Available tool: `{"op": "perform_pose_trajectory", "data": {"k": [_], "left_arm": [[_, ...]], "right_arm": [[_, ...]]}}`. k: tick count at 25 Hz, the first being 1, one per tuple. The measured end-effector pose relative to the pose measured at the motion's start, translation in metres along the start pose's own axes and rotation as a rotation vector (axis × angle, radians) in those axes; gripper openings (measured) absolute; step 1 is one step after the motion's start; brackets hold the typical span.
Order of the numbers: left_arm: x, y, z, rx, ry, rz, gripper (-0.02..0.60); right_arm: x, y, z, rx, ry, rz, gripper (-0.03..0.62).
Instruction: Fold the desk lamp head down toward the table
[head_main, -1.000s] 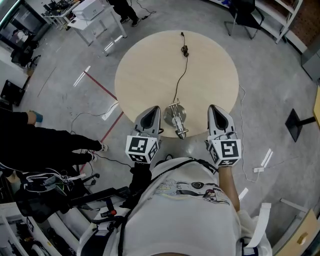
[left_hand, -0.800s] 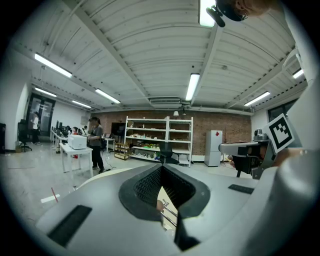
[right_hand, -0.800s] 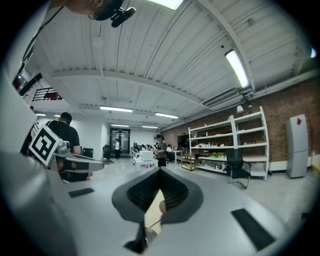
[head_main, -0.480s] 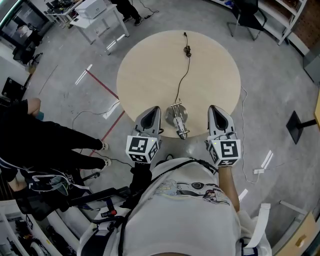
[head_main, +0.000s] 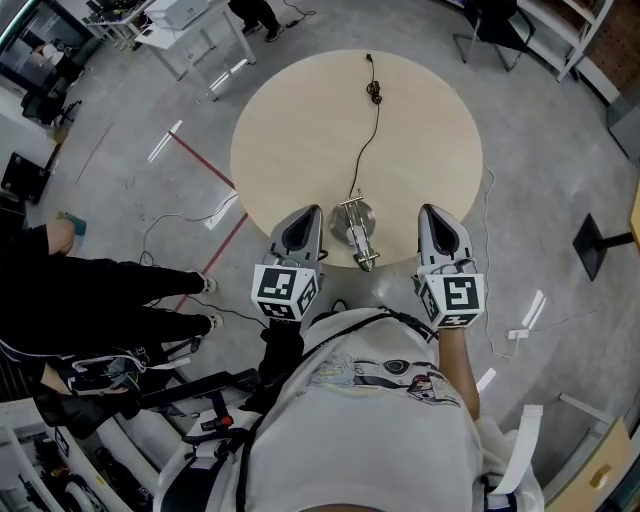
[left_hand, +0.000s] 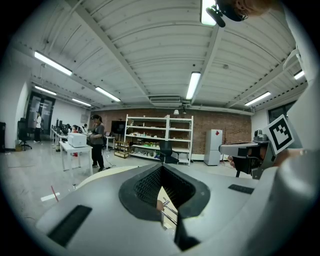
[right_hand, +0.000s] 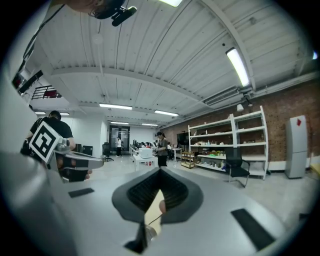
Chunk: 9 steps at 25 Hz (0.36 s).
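At far left, a bystander in black (head_main: 90, 295) is on the floor. Next, the left hand-held gripper (head_main: 304, 222) hovers at the near rim of the round worktop (head_main: 300, 130), jaws clenched on nothing. Just beside it, at the near edge, sits the desk lamp (head_main: 354, 232), its cable (head_main: 368, 140) trailing to the far side. Beyond the lamp, the right hand-held gripper (head_main: 434, 218) is likewise clenched, empty, and clear of the lamp.
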<state>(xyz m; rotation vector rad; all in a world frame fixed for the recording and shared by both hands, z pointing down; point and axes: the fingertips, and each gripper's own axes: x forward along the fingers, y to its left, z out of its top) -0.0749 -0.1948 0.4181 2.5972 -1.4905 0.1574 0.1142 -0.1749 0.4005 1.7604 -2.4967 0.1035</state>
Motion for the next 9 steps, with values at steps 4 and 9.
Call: {"op": "perform_pose_trajectory", "data": {"k": [4, 9], "left_arm": [[0.005, 0.000, 0.003, -0.003, 0.002, 0.002, 0.003], [0.011, 0.001, 0.003, -0.005, 0.006, 0.005, 0.003]], "right_arm": [[0.003, -0.003, 0.004, -0.003, 0.001, 0.005, 0.003], [0.008, -0.008, 0.002, 0.003, 0.008, 0.008, 0.004]]}}
